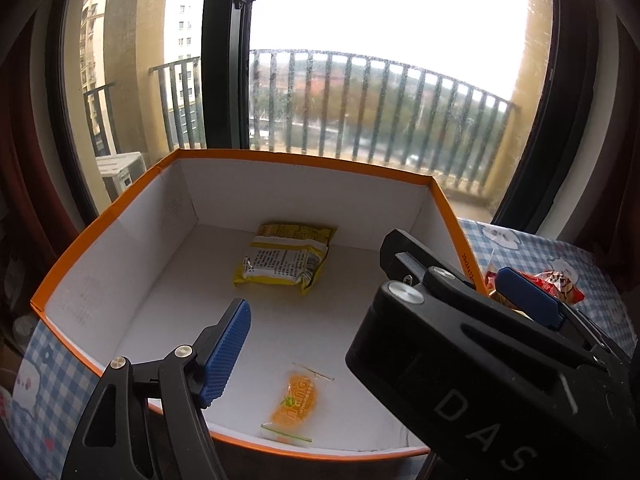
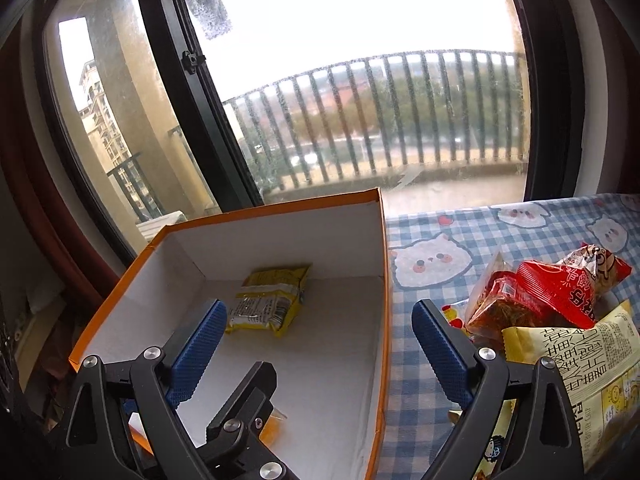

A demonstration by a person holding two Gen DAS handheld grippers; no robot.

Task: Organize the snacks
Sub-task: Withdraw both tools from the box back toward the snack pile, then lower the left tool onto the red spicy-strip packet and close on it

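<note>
Over the orange-rimmed box (image 1: pixel 104 216), both my claws hang with fingers apart, gripping nothing.

Inside the box, a yellow snack packet (image 1: pixel 286 258) lies near the far wall, and a small orange candy packet (image 1: pixel 294 404) lies on the floor by the near wall. My left claw (image 1: pixel 372 320) spreads across the box's near edge, its right finger reaching past the box's right wall; my right claw (image 2: pixel 320 354) straddles that same wall, one finger inside, one outside. The left view shows the orange candy whole, where the right view hides most of it behind the other claw. The right view alone shows the snack pile (image 2: pixel 560 308) on the checked cloth (image 2: pixel 420 420), beside the box's right wall: red packets and a yellow bag (image 2: pixel 592 364).
</note>
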